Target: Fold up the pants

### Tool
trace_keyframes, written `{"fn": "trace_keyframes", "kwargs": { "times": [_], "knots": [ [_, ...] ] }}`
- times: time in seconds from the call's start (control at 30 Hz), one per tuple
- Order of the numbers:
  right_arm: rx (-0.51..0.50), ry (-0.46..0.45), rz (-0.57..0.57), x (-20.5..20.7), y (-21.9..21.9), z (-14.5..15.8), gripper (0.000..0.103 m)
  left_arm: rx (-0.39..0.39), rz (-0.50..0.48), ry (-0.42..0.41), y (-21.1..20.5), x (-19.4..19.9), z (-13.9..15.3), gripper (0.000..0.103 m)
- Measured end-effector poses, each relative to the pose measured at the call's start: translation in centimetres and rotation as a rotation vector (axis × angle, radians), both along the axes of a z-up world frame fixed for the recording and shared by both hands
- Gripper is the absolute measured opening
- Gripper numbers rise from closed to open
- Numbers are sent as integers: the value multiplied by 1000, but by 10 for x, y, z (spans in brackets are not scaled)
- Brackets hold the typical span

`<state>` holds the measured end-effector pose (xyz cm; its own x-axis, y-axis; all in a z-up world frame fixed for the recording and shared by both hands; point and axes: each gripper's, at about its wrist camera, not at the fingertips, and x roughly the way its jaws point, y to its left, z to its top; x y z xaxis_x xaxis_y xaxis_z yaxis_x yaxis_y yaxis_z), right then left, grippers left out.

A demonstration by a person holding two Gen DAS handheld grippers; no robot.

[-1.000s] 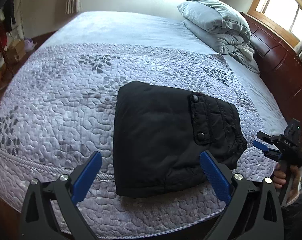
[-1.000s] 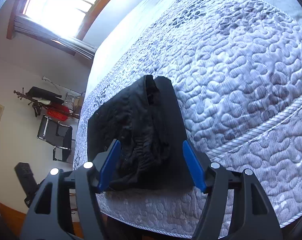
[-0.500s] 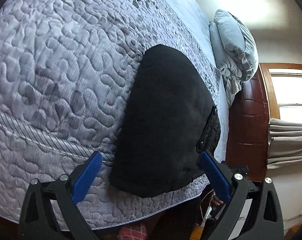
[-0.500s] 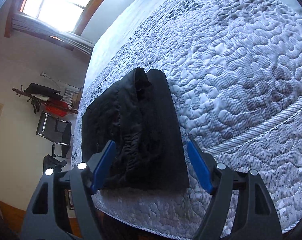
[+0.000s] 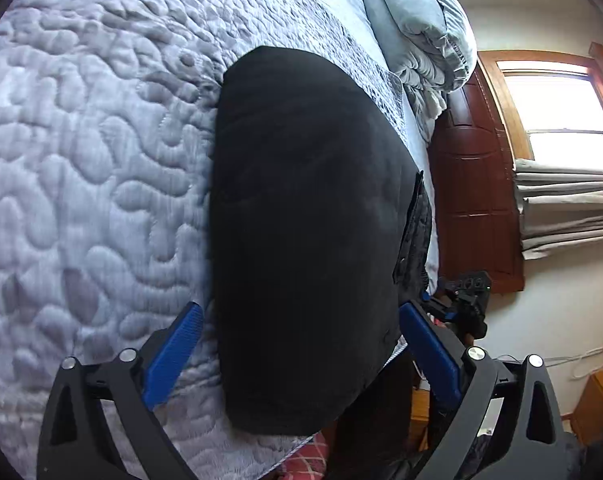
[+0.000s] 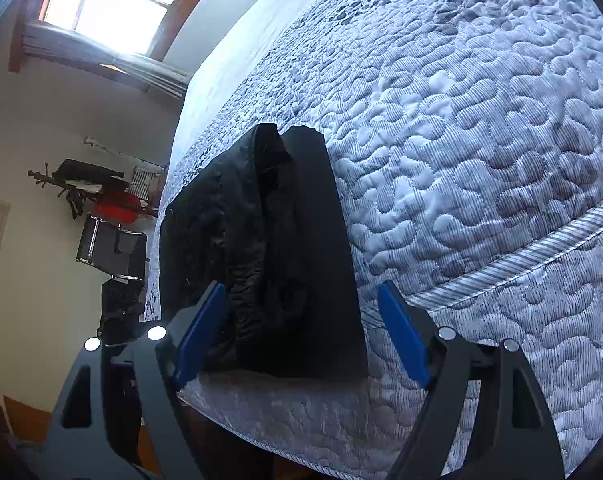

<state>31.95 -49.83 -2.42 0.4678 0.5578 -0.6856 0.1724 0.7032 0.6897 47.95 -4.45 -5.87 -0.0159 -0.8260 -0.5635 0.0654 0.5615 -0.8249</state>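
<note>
The black pants lie folded in a compact bundle on the quilted grey bedspread, near the bed's edge. My left gripper is open, its blue pads either side of the bundle's near end, holding nothing. In the right wrist view the pants show their layered waistband side. My right gripper is open and empty, just short of the bundle's near edge. The right gripper also shows in the left wrist view, beyond the bundle's right side.
Grey pillows and a folded duvet lie at the head of the bed by the dark wooden headboard. A window is beyond. A chair and a coat rack stand by the wall off the bed.
My left gripper has rolled and dropped closer to the folded pants, which now fill the view. My right gripper has shifted slightly. The pants have not moved.
</note>
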Motion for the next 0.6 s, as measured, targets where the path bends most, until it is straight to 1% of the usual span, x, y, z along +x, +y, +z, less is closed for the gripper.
{"fn": "trace_keyframes", "kwargs": {
  "times": [0.17, 0.33, 0.47, 0.53, 0.6],
  "knots": [
    [-15, 13, 0, 0, -4, -3, 79, -14, -72, 13, -16, 15, -10, 99],
    [-29, 19, 10, 1, -7, -5, 81, -49, -128, 16, -30, 23, -15, 99],
    [-23, 32, 24, 6, -8, -9, 82, -39, -167, 9, -40, 24, -13, 99],
    [-5, 30, 36, 8, -8, -12, 86, -43, -185, 9, -42, 23, -8, 99],
    [54, 19, 54, 13, -9, -18, 87, -46, -204, 11, -46, 24, -13, 99]
  ]
}}
